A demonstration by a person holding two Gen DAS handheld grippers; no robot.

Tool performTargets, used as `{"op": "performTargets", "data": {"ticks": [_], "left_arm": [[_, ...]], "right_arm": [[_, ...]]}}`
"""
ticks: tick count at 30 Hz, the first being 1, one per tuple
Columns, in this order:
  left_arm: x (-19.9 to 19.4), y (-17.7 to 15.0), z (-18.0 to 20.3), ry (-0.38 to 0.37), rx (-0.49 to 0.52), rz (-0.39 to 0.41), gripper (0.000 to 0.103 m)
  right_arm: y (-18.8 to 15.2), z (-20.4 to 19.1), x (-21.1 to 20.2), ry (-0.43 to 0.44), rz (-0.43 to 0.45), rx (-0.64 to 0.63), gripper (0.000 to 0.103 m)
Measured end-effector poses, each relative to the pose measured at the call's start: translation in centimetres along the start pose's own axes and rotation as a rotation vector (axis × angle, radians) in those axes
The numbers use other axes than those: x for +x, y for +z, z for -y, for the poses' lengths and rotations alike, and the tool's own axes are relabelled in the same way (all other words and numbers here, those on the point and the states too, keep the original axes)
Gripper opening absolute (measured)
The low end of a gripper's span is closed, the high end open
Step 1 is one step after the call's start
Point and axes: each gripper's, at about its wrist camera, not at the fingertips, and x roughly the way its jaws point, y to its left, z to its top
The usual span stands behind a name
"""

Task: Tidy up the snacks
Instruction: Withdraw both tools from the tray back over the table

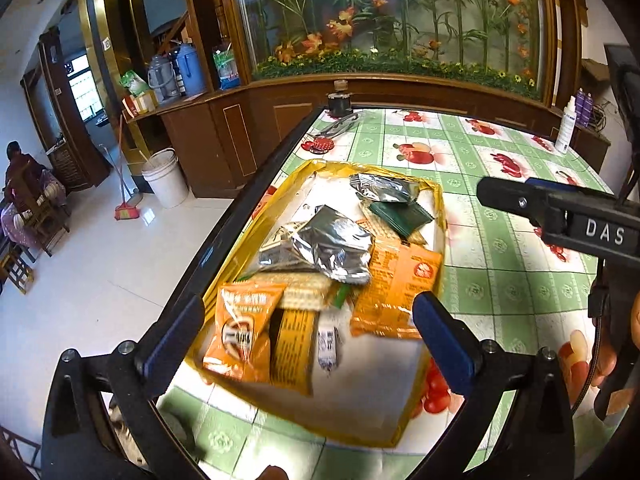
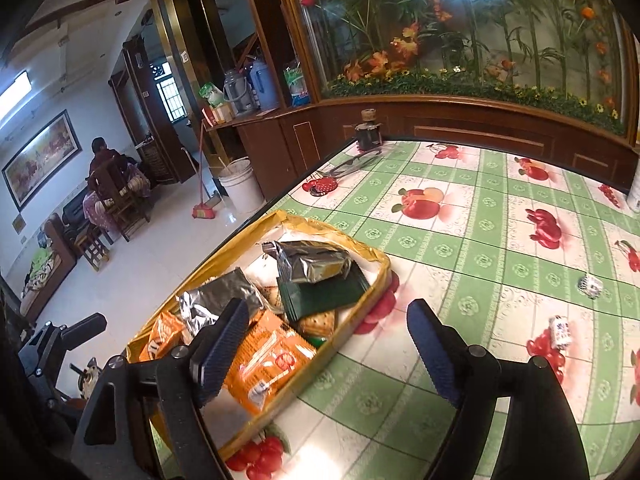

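Presently catalogued, from the task's things outward:

Item, loose sweets: a white wrapped candy (image 2: 559, 332) and a netted silver one (image 2: 590, 285) lie on the tablecloth (image 2: 472, 240) at the right of the right wrist view, well apart from the tray. Both sit to the right of the right gripper (image 2: 324, 348) and somewhat beyond its fingertips. The white candy's long axis runs roughly near-to-far, tilted a little; the silver one has no clear axis.

Item, yellow tray (image 1: 440, 216): near the left edge of the table, its long axis running near-to-far. Holds a heap of orange packets (image 1: 396, 284), silver foil bags (image 1: 336, 244), a dark green packet (image 1: 400, 212), crackers and one white wrapped piece (image 1: 328, 346).

Item, left gripper (image 1: 300, 332): above the tray's near end, fingers fully apart, nothing between them.

Item, right gripper: fingers apart and empty, astride the tray's right rim, left finger over the packets, right finger over bare cloth.

Judgement: the loose sweets appear to be what remains unsorted. The right gripper is the nearer hand, and the left is parked on the tray's far side from them. The reach goes rightward and slightly away, then back left to the tray.
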Motion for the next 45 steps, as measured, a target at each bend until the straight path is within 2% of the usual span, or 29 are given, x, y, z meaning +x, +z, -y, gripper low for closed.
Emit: {"op": "performTargets", "data": {"ticks": [5, 11, 15, 19, 23, 29, 38, 45], "left_arm": [[-2.1, -1.2, 0.4, -0.001, 0.002, 0.027, 0.103], [-3.8, -2.9, 1.0, -0.001, -0.007, 0.025, 0.103], [-4.8, -4.1, 1.3, -0.005, -0.019, 0.021, 0.103], [-6.0, -4.9, 1.9, 0.014, -0.002, 0.034, 0.103], [-7.3, -5.2, 1.7, 0.003, -0.018, 0.054, 0.103], [-8.9, -5.1, 1.1, 0.037, -0.039, 0.092, 0.103], [-10.7, -5.3, 0.5, 0.027, -0.057, 0.141, 0.103], [-11.3, -5.5, 0.3, -0.009, -0.076, 0.136, 0.103]], "right_arm": [[-2.2, 0.1, -2.1, -0.014, 0.007, -0.021, 0.084], [-4.6, 0.4, -4.3, -0.010, 0.019, -0.035, 0.084], [-5.5, 0.0, -5.4, -0.009, 0.028, -0.091, 0.084], [-6.0, -0.6, -6.3, -0.002, 0.046, -0.157, 0.084], [-6.1, -1.2, -7.2, 0.012, 0.067, -0.197, 0.084], [-6.2, -2.0, -8.4, 0.016, 0.102, -0.242, 0.084], [-6.6, -2.8, -9.4, 0.013, 0.120, -0.271, 0.085], [-6.7, -2.8, -9.5, 0.012, 0.120, -0.273, 0.085]]}}
